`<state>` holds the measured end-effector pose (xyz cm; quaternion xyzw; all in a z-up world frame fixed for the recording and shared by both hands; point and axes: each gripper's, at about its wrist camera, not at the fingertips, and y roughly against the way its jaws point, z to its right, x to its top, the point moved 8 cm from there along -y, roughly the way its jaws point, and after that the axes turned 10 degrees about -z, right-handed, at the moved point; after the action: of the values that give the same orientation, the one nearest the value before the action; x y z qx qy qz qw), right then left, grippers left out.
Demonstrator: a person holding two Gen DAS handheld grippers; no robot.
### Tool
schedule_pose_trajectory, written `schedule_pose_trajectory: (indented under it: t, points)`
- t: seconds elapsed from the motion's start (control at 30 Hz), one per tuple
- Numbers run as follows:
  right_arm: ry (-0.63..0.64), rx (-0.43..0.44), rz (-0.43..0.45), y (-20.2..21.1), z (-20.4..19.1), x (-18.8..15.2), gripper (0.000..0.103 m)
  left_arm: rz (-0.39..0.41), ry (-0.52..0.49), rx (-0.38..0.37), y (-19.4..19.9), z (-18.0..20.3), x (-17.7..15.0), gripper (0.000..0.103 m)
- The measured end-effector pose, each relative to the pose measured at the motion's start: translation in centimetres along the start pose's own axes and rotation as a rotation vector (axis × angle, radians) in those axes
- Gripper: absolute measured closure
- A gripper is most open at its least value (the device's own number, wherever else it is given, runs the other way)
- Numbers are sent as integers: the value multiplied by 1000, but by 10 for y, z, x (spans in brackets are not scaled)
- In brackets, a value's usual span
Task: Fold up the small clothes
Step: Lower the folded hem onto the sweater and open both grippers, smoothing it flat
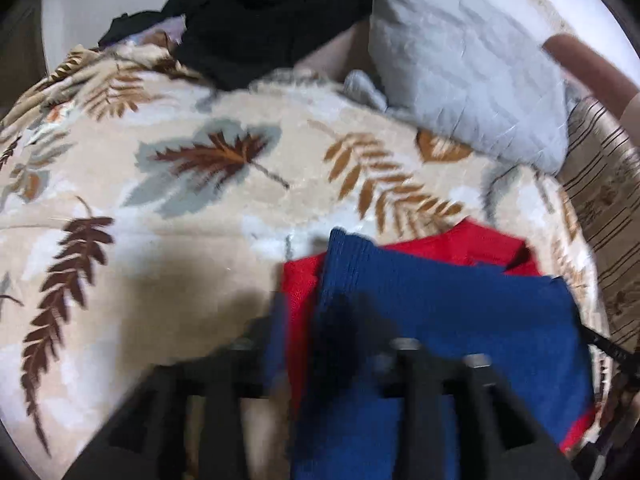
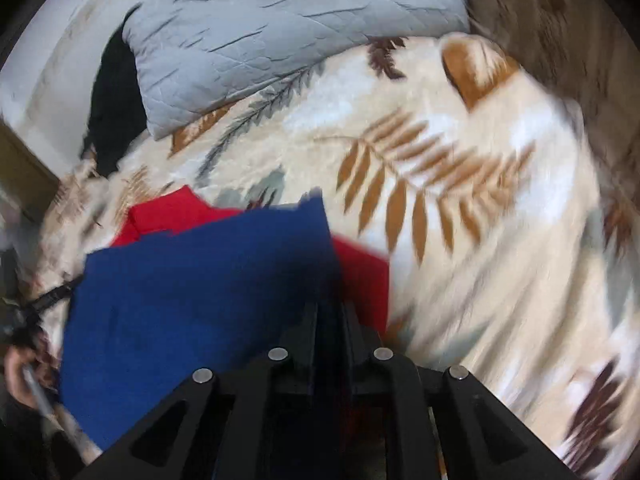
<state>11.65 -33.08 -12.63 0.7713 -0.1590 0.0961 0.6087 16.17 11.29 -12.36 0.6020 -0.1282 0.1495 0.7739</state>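
Observation:
A small knitted garment, blue (image 1: 440,312) with red parts (image 1: 460,246), is held up over a leaf-patterned blanket (image 1: 200,208). My left gripper (image 1: 320,320) is shut on its left edge; the cloth runs between the fingers. In the right wrist view the same blue cloth (image 2: 192,300) with red behind it (image 2: 168,212) hangs to the left. My right gripper (image 2: 330,316) is shut on its right edge. Both views are blurred by motion.
A grey quilted pillow (image 1: 472,64) lies at the back of the bed, also in the right wrist view (image 2: 260,36). Black clothing (image 1: 256,20) is piled beside it. A striped cushion (image 1: 604,200) lies at the right. A bare arm (image 1: 592,68) shows at the upper right.

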Motion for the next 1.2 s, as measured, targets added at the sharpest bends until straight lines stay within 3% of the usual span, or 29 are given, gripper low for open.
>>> schedule_pose_trajectory:
  t: [0.13, 0.17, 0.23, 0.3, 0.37, 0.4, 0.43, 0.47, 0.5, 0.53, 0.6, 0.67, 0.73, 0.77, 0.83, 0.87, 0.93, 1.1, 1.2]
  points:
    - [3, 7, 76, 42, -12, -2, 54, 122, 1, -53, 56, 3, -11, 46]
    - [1, 33, 106, 54, -20, -4, 41, 135, -7, -68, 65, 7, -17, 46]
    - [16, 130, 151, 74, -41, -9, 38, 147, -31, -103, 76, 15, -33, 45]
    - [33, 242, 139, 77, -61, -20, 37, 143, -49, -140, 78, 27, -55, 42]
    - [7, 343, 97, 64, -70, -35, 36, 86, -88, -149, 55, 39, -82, 38]
    - [-21, 348, 71, 53, -67, -44, 36, 45, -98, -124, 41, 40, -91, 38]
    - [-70, 323, 29, 38, -58, -55, 36, -52, -116, -52, 12, 38, -107, 39]
    - [-138, 308, -24, 20, -44, -70, 37, -46, -153, 10, 4, 37, -113, 39]
    - [-154, 354, 10, 22, -40, -75, 38, 26, -210, 60, 12, 42, -115, 39]
    - [-163, 369, 49, 32, -36, -79, 38, 29, -234, 93, 18, 47, -116, 39]
    - [-168, 322, 38, 46, -32, -90, 37, 30, -235, 63, 26, 55, -116, 39]
    - [-163, 306, 47, 57, -28, -101, 35, 92, -217, 11, 43, 63, -113, 38]
    - [-179, 326, 31, 60, -25, -116, 35, 122, -205, -22, 45, 68, -116, 22]
    - [-191, 335, 27, 59, -23, -122, 35, 101, -205, -21, 38, 67, -119, 20]
    - [-226, 362, 10, 51, -20, -137, 34, -21, -206, 23, 7, 61, -133, 20]
    - [-237, 380, 14, 49, -17, -140, 34, -20, -221, 36, 4, 63, -136, 20]
    - [-259, 398, 20, 50, -14, -144, 34, 39, -256, 67, 16, 69, -135, 20]
    - [-319, 459, -9, 60, -16, -166, 34, 163, -217, -14, 47, 84, -119, 20]
    - [-326, 512, -43, 54, -30, -177, 34, 160, -176, -38, 42, 88, -115, 20]
